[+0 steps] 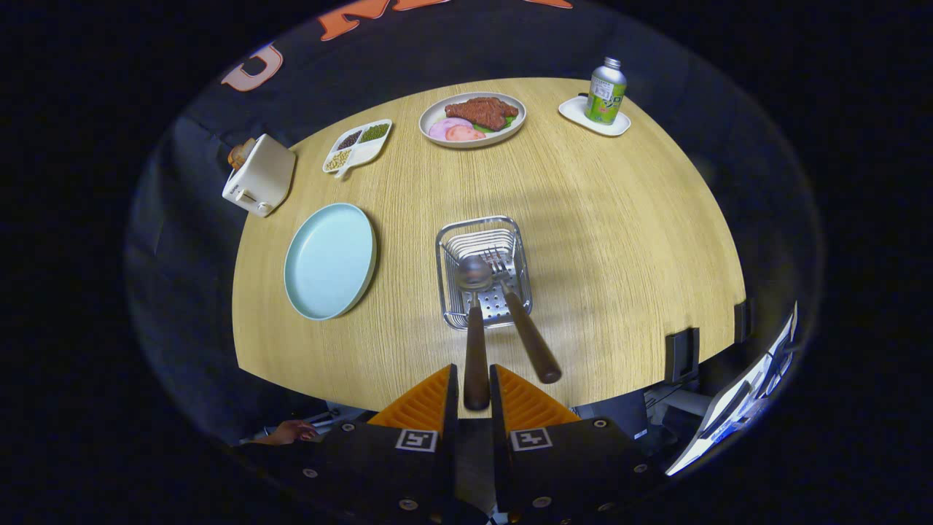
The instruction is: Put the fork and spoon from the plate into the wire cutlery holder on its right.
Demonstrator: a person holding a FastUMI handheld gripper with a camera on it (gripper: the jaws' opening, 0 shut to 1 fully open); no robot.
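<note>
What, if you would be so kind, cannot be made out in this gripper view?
- Spoon: the handle's end sits between the hand-held gripper fingers, which hide it.
- Wire cutlery holder: the spoon bowl and fork head cover part of its floor.
- Bottle: label too small to read.
- Toaster: the thing behind it is mostly hidden.
- Divided dish: contents too small to identify.

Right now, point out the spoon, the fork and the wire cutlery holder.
spoon [474, 273]: gripper view, on its bowl, over the holder; handle held between the fingers.
fork [530, 337]: gripper view, on its wooden handle, leaning out of the holder.
wire cutlery holder [446, 292]: gripper view, on its left wall.
</note>
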